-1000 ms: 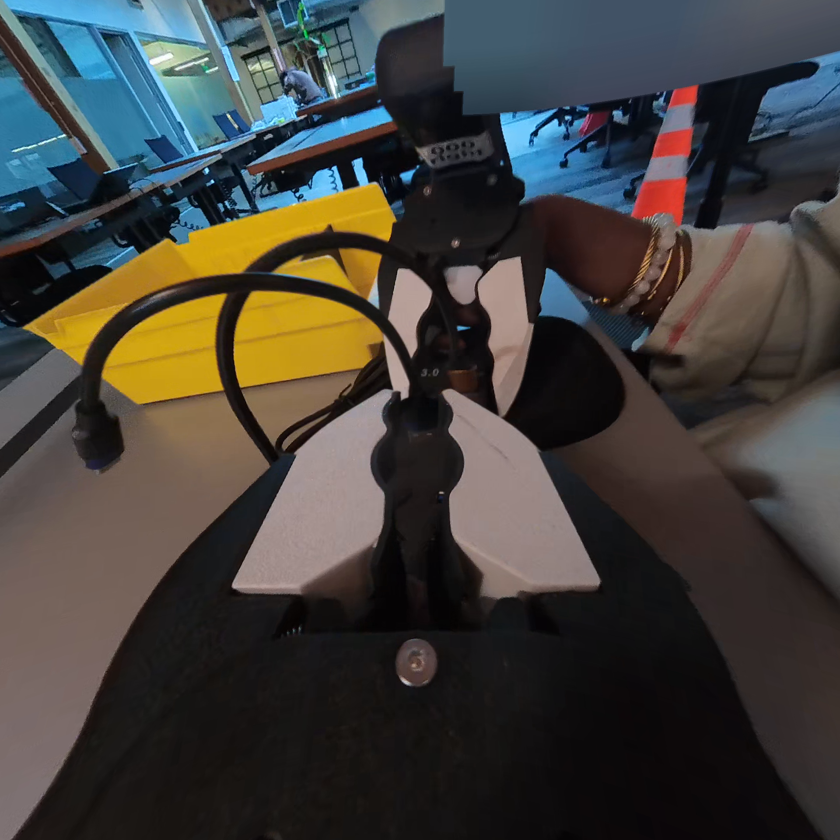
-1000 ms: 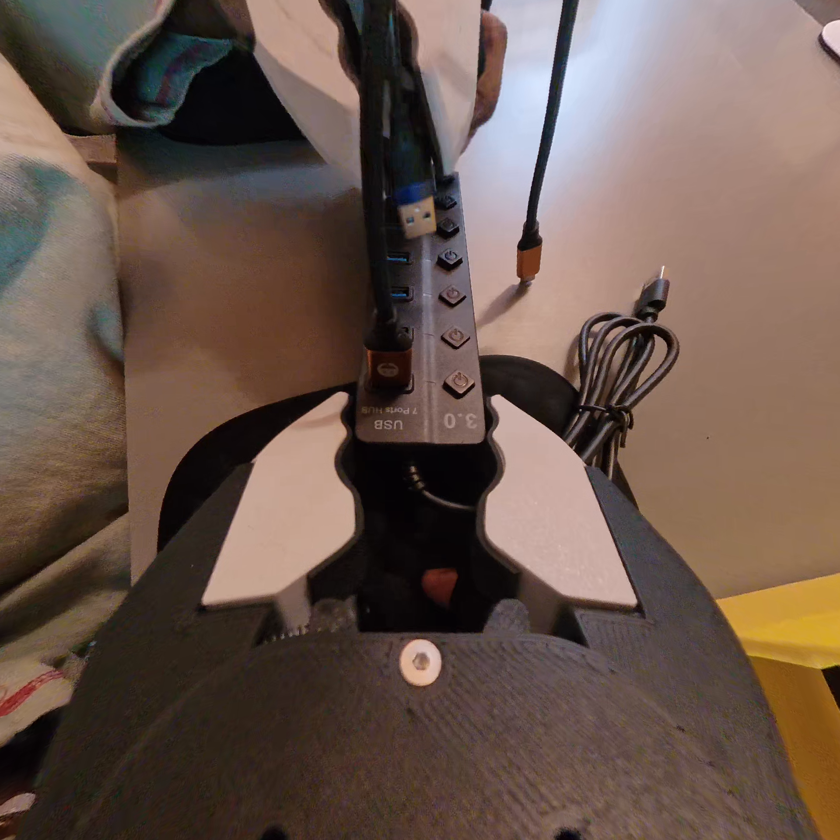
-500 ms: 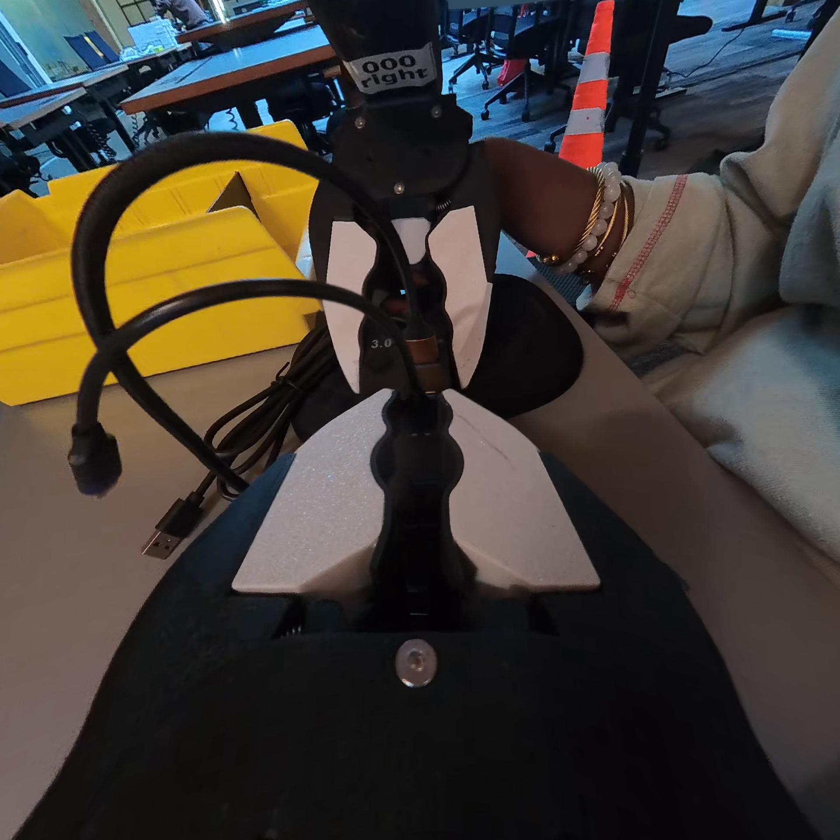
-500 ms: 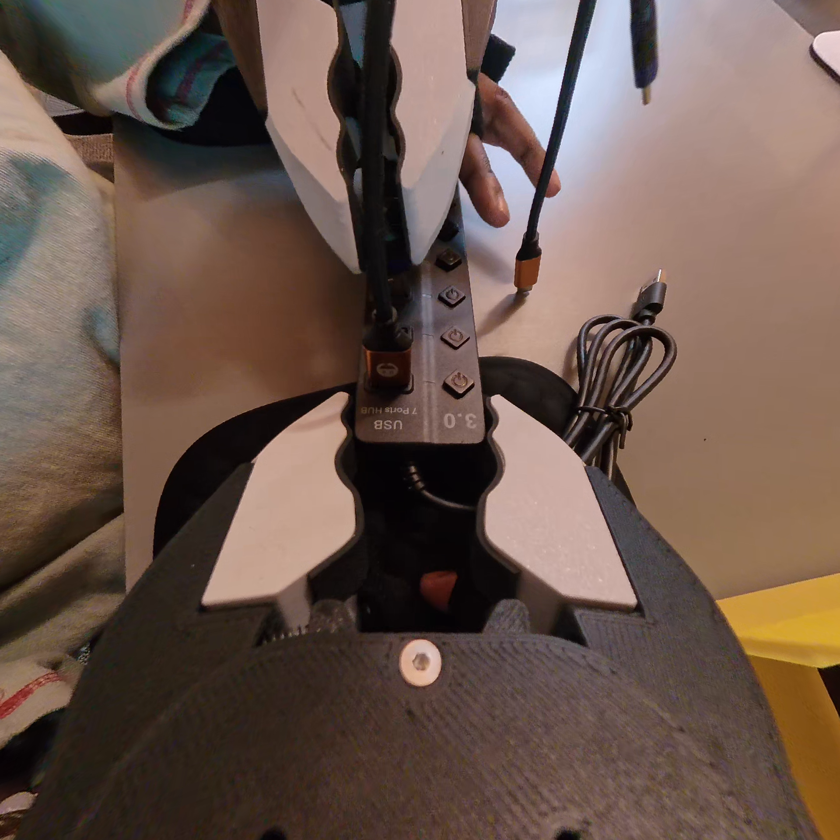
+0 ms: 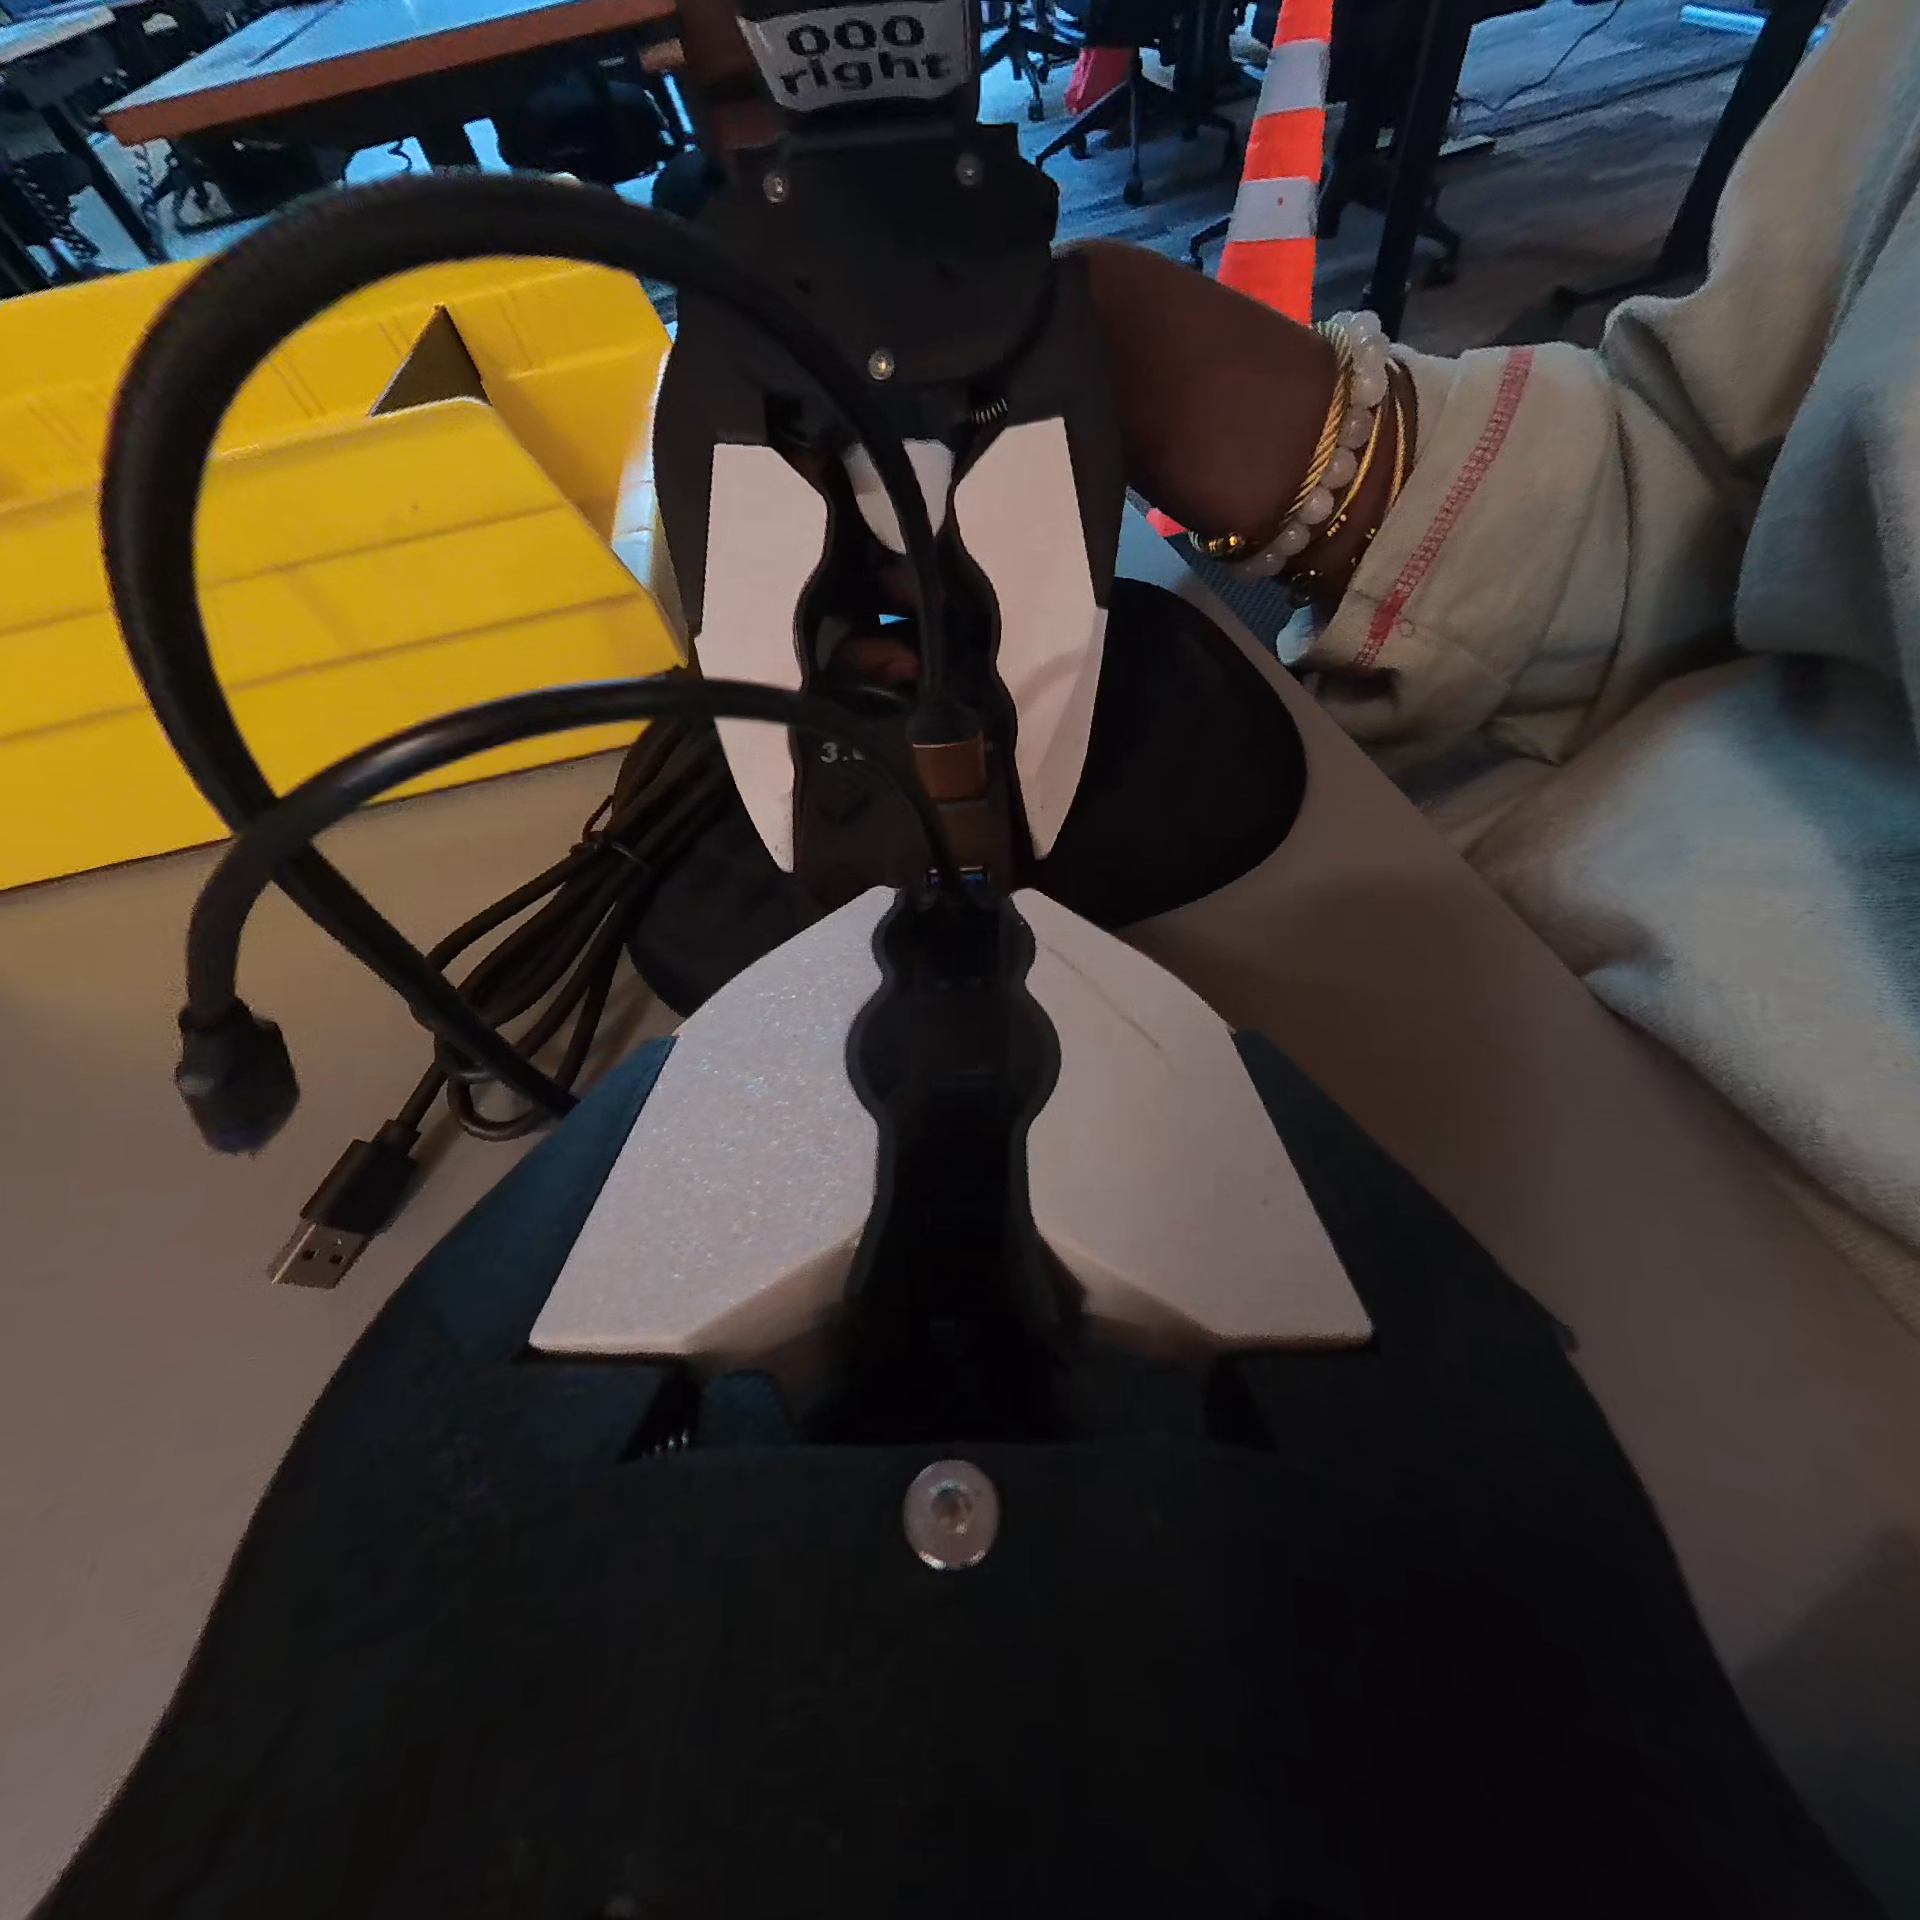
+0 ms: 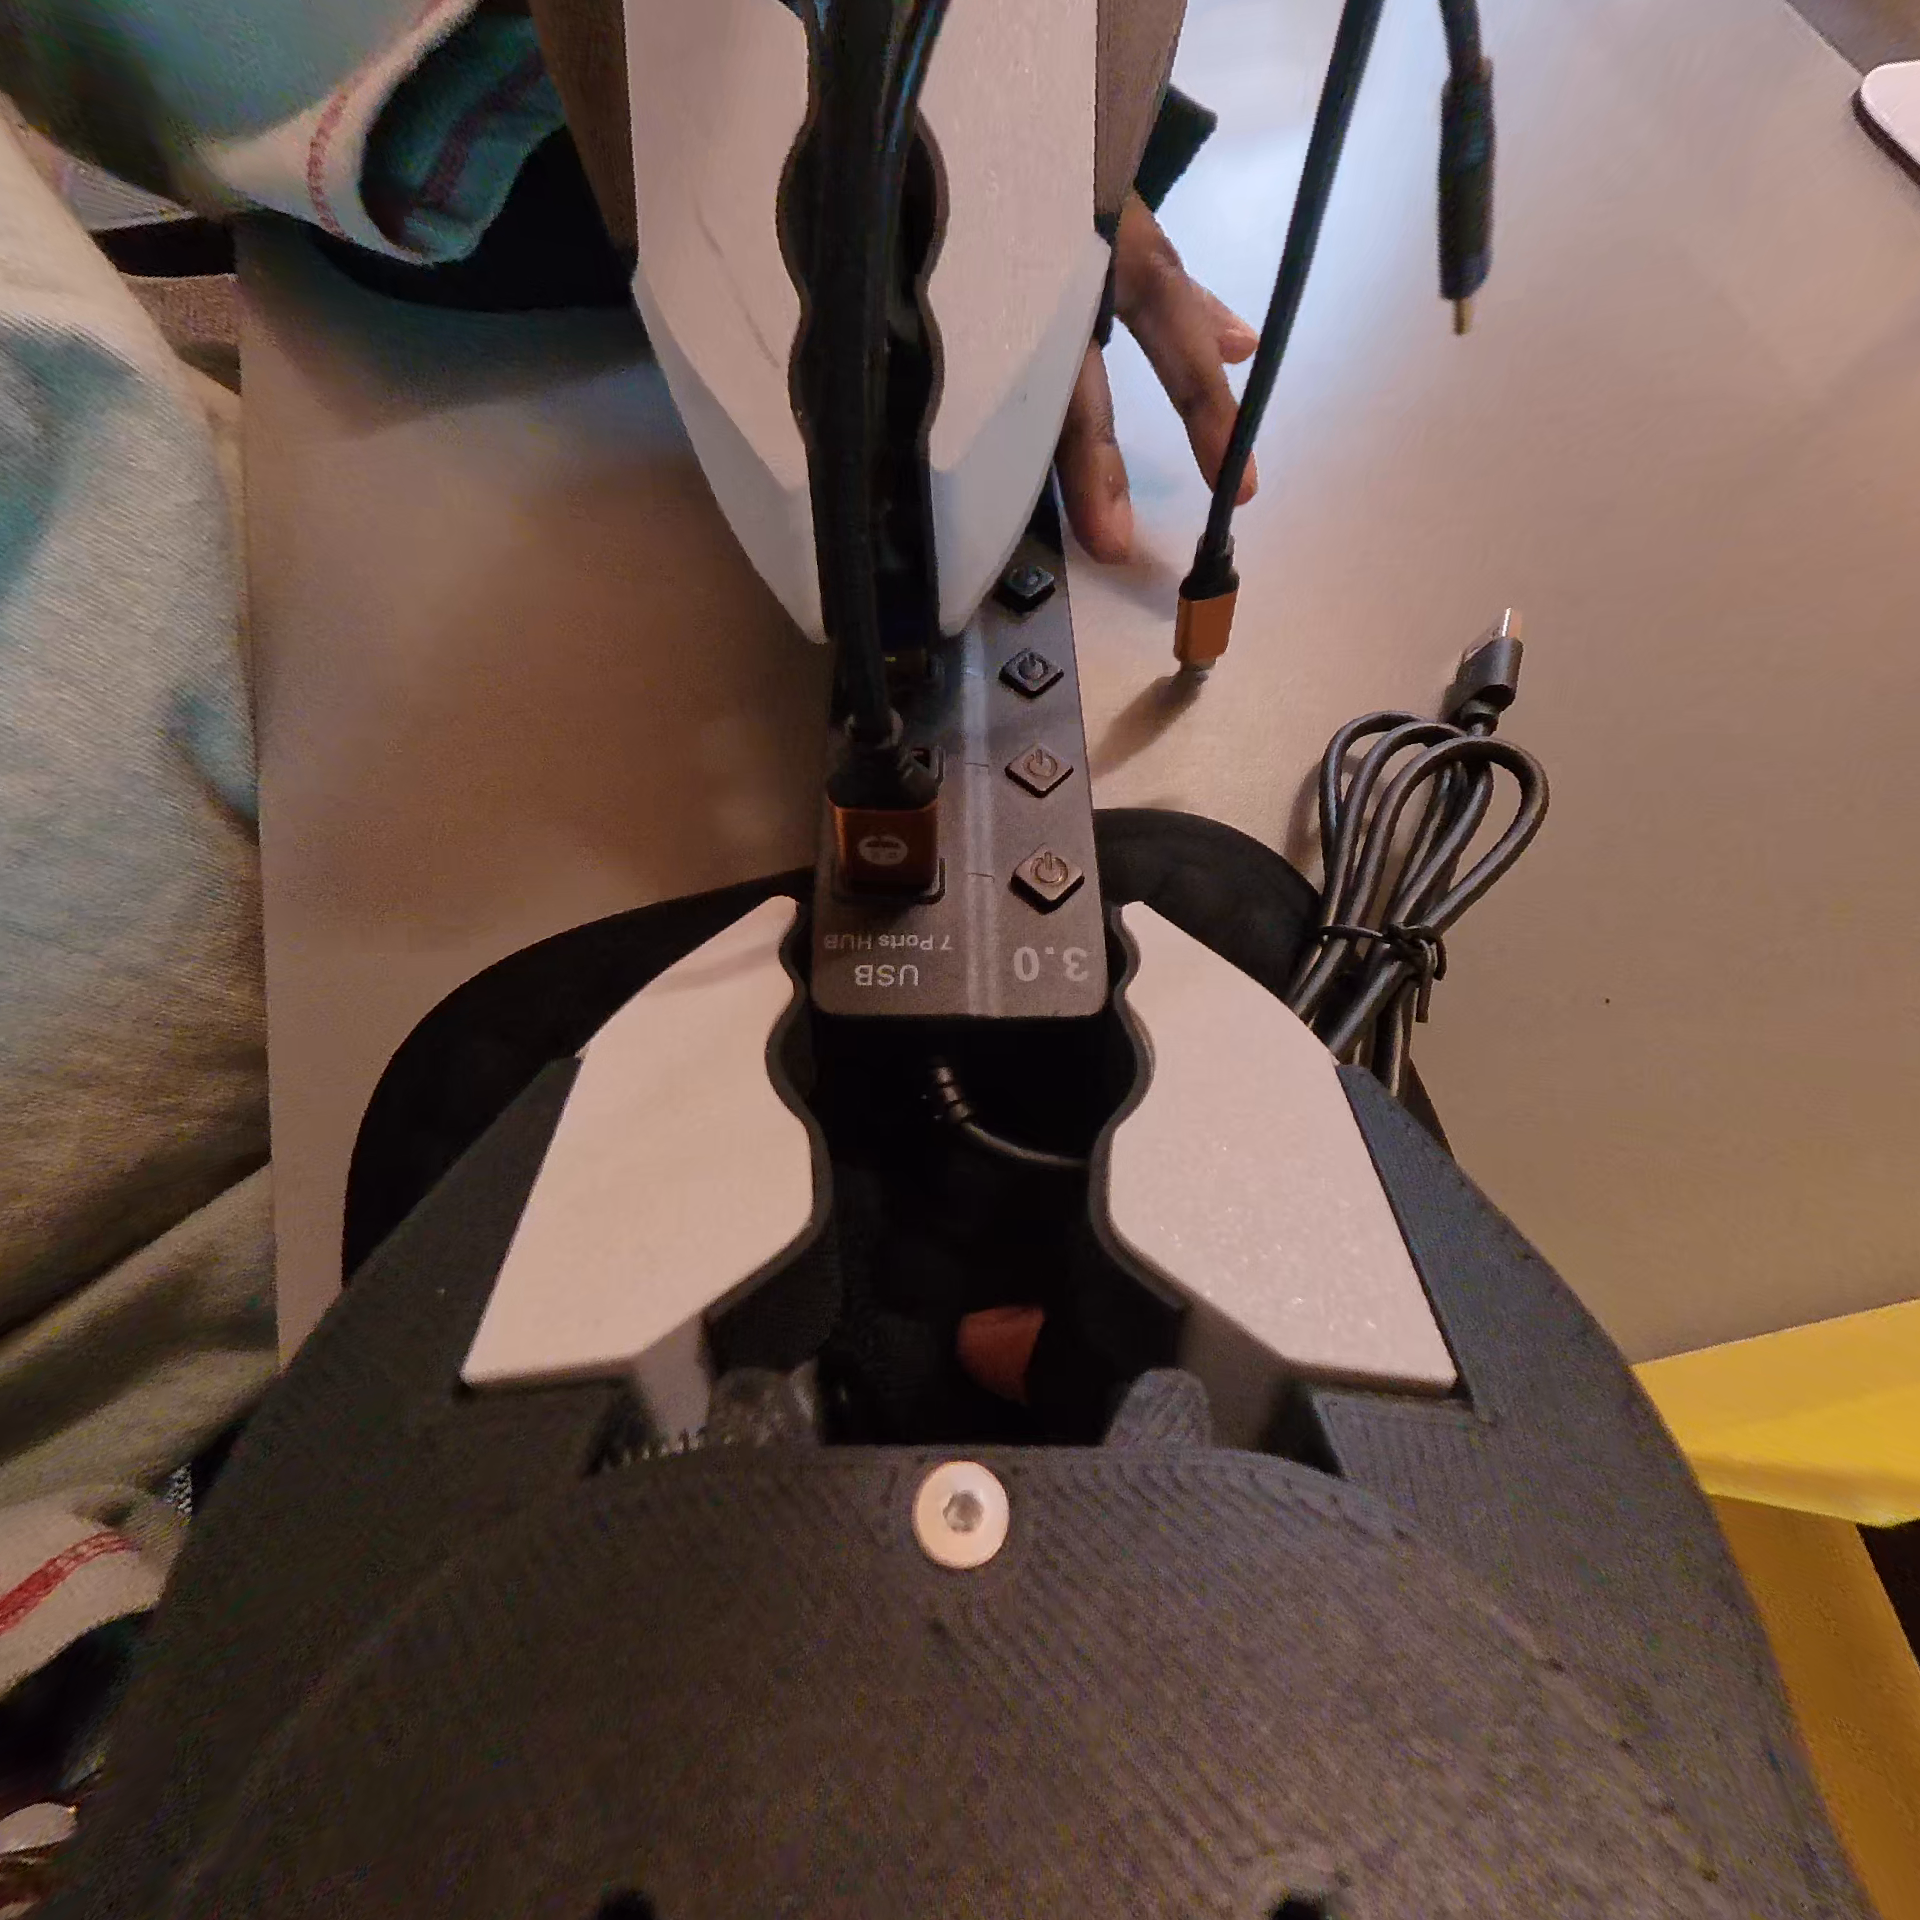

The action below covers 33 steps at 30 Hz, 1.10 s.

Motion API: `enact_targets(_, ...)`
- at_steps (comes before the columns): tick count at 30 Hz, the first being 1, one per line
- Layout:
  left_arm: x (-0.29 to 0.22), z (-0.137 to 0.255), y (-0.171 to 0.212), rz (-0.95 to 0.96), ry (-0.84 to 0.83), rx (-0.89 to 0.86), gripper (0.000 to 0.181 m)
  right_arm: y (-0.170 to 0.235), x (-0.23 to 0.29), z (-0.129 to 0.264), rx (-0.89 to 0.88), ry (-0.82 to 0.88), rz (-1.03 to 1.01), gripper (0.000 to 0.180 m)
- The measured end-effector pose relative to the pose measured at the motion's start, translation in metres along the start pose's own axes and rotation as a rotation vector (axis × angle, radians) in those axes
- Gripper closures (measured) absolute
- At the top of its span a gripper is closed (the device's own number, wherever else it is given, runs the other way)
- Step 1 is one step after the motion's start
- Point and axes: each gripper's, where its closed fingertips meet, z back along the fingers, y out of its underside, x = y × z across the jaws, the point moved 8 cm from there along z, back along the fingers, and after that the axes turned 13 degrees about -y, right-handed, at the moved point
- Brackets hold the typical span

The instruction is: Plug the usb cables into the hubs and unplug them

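- Right claw (image 6: 961,997) clamps the hub (image 6: 1023,831) end; left claw (image 5: 951,914) pinches a plug (image 5: 961,881) over it.
- Plug is rigid, cable (image 5: 499,748) floppy: grip the plug body.

My right gripper (image 6: 956,961) low over table, fingers (image 6: 665,1132) spread either side of hub end, clamped on it. My left gripper (image 5: 951,904) opposite, tips down, fingers (image 5: 748,1122) nearly together, pinched on black plug and cable. Two grippers tip to tip, almost touching. Left hand (image 6: 1153,405) behind left gripper, fingertips resting on table. Right wrist (image 5: 1216,416) bare past pushed-back pale sleeve, bracelets on it.
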Motion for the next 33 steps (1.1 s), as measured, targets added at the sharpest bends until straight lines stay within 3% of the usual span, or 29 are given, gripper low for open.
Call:
enact_targets(16, 0.000, -0.004, -0.007, -0.050, 0.015, 0.191, 0.164, -0.002, 0.001, -0.001, 0.026, 0.006, -0.030, 0.125)
enact_targets(19, 0.001, -0.004, -0.008, -0.025, 0.022, 0.206, 0.164, -0.007, 0.006, 0.013, -0.009, 0.045, -0.048, 0.111)
enact_targets(20, 0.000, -0.004, -0.008, -0.025, 0.015, 0.205, 0.164, -0.012, 0.011, 0.021, -0.040, 0.086, -0.028, 0.116)
enact_targets(23, -0.001, -0.003, -0.007, -0.007, -0.005, 0.189, 0.164, -0.042, 0.030, 0.047, -0.187, 0.204, 0.118, 0.158)
enact_targets(24, -0.002, -0.005, -0.007, -0.001, -0.010, 0.184, 0.164, -0.054, 0.039, 0.049, -0.223, 0.190, 0.154, 0.164)
enact_targets(26, -0.002, -0.005, -0.007, -0.001, -0.020, 0.181, 0.165, -0.070, 0.051, 0.039, -0.198, 0.113, 0.172, 0.167)
enact_targets(28, -0.002, -0.004, -0.005, -0.048, -0.033, 0.209, 0.162, -0.071, 0.049, 0.022, -0.036, 0.129, 0.144, 0.156)
enact_targets(31, -0.009, 0.003, 0.001, -0.133, -0.047, 0.320, 0.103, -0.066, 0.049, 0.008, 0.054, 0.095, 0.155, 0.157)
enact_targets(33, -0.013, 0.014, -0.001, -0.135, -0.098, 0.320, 0.093, -0.072, 0.051, 0.007, 0.029, 0.084, 0.145, 0.165)
